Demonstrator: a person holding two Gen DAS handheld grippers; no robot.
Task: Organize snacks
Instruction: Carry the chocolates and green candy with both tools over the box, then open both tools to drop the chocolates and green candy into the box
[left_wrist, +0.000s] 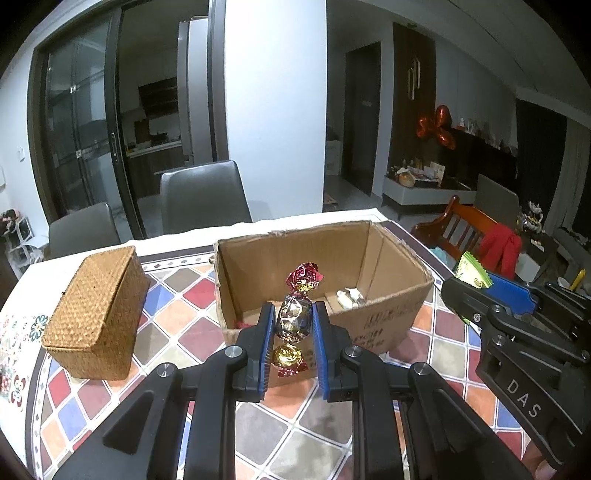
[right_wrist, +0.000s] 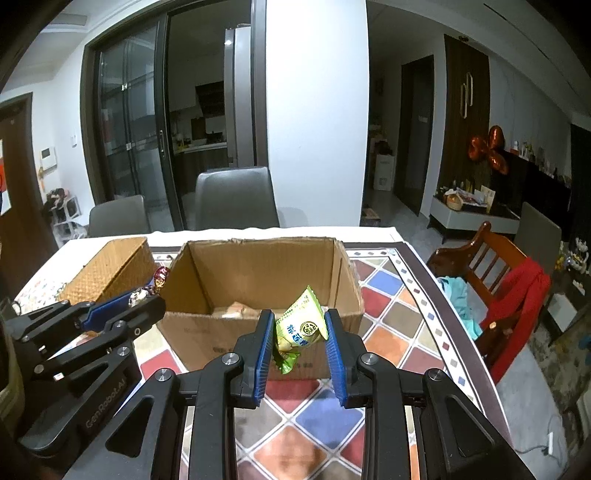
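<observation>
My left gripper (left_wrist: 293, 314) is shut on a foil-wrapped candy (left_wrist: 293, 319) with red and gold twisted ends, held upright just in front of the open cardboard box (left_wrist: 384, 317). My right gripper (right_wrist: 300, 325) is shut on a green snack packet (right_wrist: 301, 326), held in front of the same box (right_wrist: 192, 332). The right gripper with its green packet (left_wrist: 472, 271) also shows at the right of the left wrist view. The left gripper with its candy (right_wrist: 161, 277) shows at the left of the right wrist view. A few small wrapped snacks (left_wrist: 349, 297) lie inside the box.
A closed wicker box (left_wrist: 96, 314) stands left of the cardboard box on the table with a tiled-pattern cloth (left_wrist: 177, 332). Grey chairs (left_wrist: 205, 197) stand behind the table. A wooden chair with red cloth (right_wrist: 517, 295) is at the right edge.
</observation>
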